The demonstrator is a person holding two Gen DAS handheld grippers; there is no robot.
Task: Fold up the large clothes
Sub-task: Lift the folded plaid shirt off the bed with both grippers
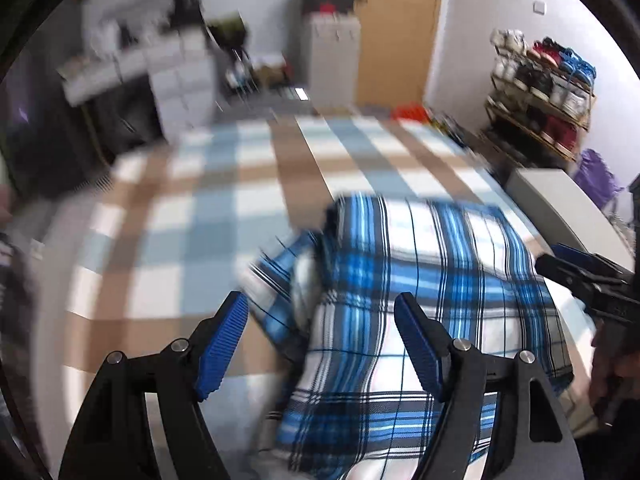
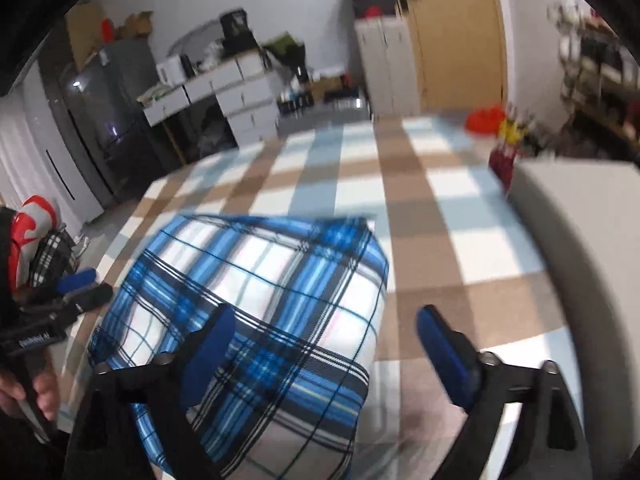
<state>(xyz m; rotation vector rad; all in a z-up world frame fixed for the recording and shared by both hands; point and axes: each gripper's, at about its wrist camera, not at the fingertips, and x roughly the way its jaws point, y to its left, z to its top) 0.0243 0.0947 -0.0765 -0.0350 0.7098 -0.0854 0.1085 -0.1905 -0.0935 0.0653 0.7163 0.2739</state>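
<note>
With both the left gripper [image 1: 320,344] and right gripper [image 2: 324,348] hanging spread and empty, the plaid shirt [image 1: 420,280] at lower centre is risking slumping unfolded on the checked cover [image 1: 192,208].

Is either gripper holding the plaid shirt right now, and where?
No. Both the left gripper and right gripper have open jaws above the plaid shirt; nothing is held.
</note>
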